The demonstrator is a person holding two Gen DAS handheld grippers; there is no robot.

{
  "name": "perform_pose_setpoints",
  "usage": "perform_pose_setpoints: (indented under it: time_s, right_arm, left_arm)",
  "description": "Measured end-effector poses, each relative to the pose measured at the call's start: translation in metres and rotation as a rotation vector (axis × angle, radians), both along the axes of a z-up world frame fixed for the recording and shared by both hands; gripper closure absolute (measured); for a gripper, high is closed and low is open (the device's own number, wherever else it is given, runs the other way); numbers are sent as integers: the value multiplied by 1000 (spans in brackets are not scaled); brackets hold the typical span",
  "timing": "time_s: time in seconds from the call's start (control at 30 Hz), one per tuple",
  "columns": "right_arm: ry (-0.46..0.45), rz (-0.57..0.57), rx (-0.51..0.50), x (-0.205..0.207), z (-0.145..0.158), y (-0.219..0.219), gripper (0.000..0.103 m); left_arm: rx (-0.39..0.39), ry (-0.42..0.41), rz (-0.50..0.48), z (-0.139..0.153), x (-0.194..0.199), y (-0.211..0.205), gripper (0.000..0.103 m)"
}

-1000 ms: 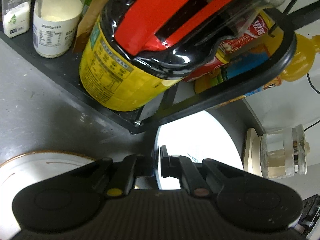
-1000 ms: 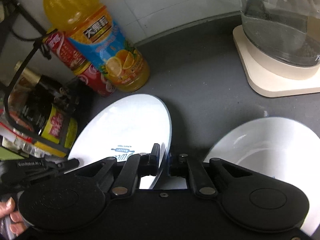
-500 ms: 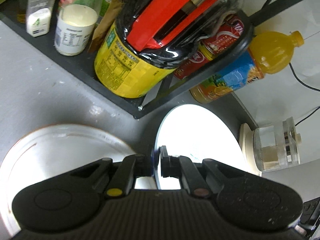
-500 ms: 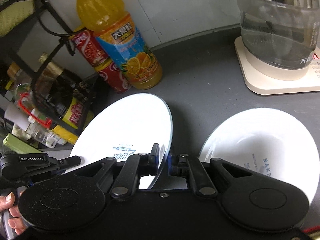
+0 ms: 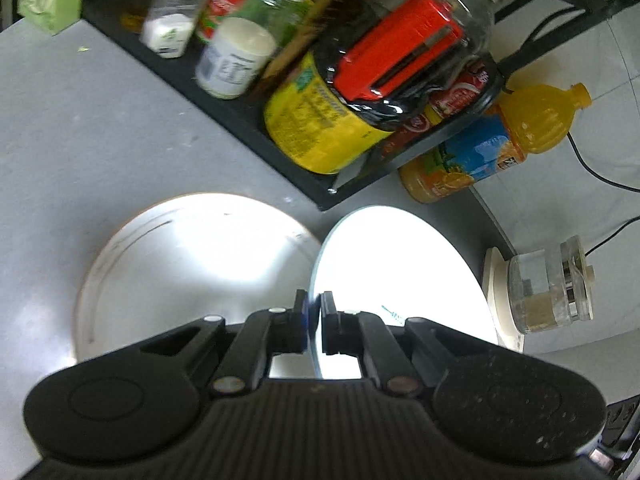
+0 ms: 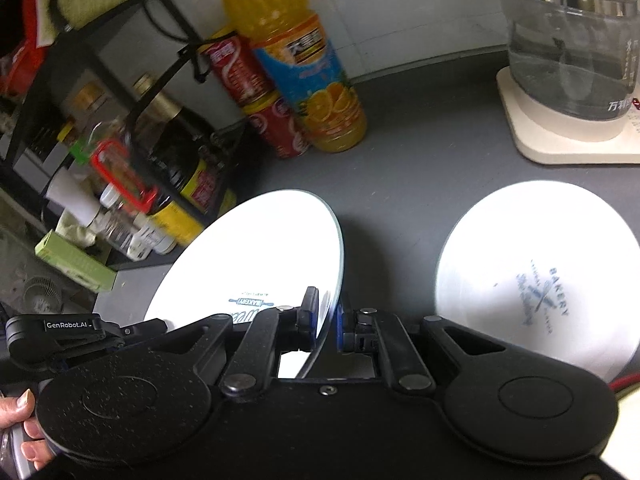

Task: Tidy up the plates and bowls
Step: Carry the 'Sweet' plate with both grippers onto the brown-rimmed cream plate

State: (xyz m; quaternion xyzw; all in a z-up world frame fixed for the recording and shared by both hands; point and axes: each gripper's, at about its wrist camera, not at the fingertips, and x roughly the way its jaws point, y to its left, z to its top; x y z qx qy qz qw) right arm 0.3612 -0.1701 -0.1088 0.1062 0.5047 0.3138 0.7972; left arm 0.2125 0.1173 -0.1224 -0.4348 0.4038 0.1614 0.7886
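Left gripper (image 5: 314,326) and right gripper (image 6: 328,322) jaws each clamp the thin rim of one smooth white round plate (image 6: 264,264), held tilted above the grey counter (image 6: 420,160). Compared with the earlier frame, more counter shows. A brown-rimmed plate (image 5: 180,264) lies left; a printed plate (image 6: 536,276) lies right, near the kettle base (image 6: 532,144).

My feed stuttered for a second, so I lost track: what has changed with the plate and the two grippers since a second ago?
Both grippers drew back from the rack and bottles with the white plate, so more counter shows, including the brown-rimmed plate on the left and the bakery plate on the right. Unchanged: left gripper and right gripper both clamp the white plate's rim; nothing released.
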Motion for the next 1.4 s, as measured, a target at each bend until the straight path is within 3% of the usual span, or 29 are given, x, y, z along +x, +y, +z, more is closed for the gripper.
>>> perform_pose_setpoints:
  time_s: [0.6,1.4]
  right_arm:
    - [13,101,-9,-39,-2,25,94]
    - [31,211,-47,-51,-11,49,94]
  left_arm:
    - [-15,33,77,-4,-59,19,100]
    - [-50,91,131,-38,-89,26,96]
